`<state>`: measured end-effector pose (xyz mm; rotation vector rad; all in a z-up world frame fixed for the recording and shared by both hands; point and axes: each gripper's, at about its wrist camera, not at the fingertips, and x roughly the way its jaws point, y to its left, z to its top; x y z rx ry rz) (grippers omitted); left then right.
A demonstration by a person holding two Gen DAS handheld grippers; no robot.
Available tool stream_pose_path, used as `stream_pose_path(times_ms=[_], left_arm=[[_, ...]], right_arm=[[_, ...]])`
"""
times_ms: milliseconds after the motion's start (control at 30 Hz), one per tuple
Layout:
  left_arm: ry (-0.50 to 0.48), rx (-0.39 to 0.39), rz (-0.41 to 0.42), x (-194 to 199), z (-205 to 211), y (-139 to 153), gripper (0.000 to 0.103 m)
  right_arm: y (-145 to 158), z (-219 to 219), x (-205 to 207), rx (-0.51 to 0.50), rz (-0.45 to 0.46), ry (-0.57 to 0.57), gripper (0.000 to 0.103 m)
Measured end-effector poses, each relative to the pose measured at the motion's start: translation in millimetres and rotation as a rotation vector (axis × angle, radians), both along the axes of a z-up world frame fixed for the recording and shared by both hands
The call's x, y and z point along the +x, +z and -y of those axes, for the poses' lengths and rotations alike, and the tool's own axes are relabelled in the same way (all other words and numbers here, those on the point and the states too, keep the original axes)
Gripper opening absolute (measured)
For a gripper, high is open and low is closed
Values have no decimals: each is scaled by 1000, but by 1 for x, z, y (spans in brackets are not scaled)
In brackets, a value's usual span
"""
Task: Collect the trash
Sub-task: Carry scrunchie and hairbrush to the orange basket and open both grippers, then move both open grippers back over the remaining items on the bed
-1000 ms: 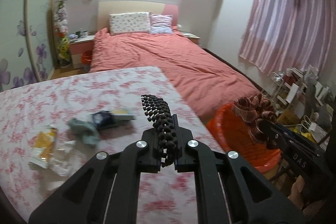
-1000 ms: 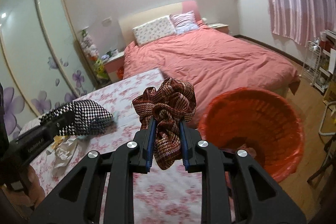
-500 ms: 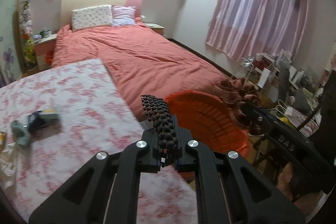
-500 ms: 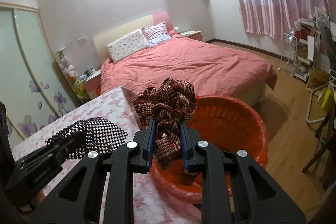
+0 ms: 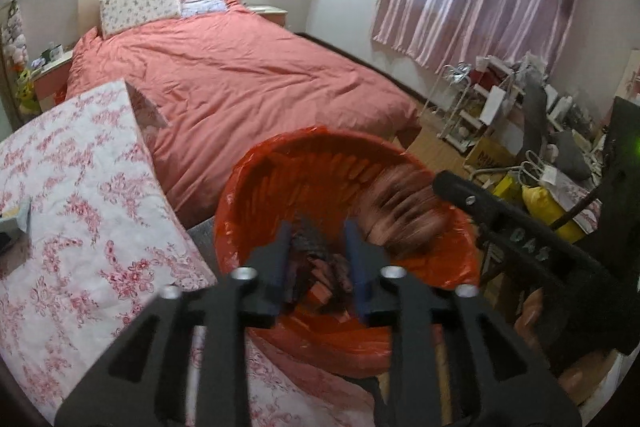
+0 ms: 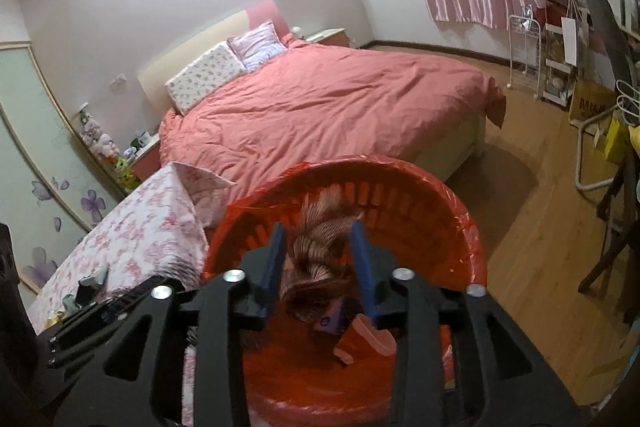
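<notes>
An orange basket (image 5: 304, 139) lined with a red bag stands on the floor beside the table. Above its mouth my left gripper (image 5: 318, 227) hangs, jaws opening. A dark checkered cloth (image 5: 310, 247), blurred, sits loose between the fingers, over the basket's inside. The right wrist view has my right gripper (image 6: 317, 227) over the same basket (image 6: 440, 183), jaws opening too. A red-brown woven cloth (image 6: 320, 239) hangs between its blue pads with gaps on both sides. That cloth is a blur (image 5: 400, 203) in the left wrist view.
A table under a floral cloth (image 5: 80, 207) lies to the left, with small bits of trash (image 6: 88, 283) on it. Behind is a bed with a pink cover (image 5: 240, 75). Cluttered shelves (image 5: 500, 99) and wooden floor (image 6: 540, 227) are at the right.
Both grippers swung from above the table to over the basket and dipped down. Both pairs of jaws, shut on their cloths before, have parted and the cloths hang loose.
</notes>
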<state>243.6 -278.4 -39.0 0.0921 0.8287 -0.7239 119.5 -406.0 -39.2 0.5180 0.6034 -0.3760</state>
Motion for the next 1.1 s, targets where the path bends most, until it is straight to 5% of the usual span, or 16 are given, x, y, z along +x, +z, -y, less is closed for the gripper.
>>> stream_pose_path(times_ms=[533,867,1100], left_arm=[[177,82,74,4,-74,2,67],[288,154,152,-3,-159,21,69],[460,156,186,3,-248,46,70]], right_arm=[[9,-21,1,-61,-38,29,53],[20,-70,13,-109,-55,121,53],[19,-120,23,-118,-72,215,53]])
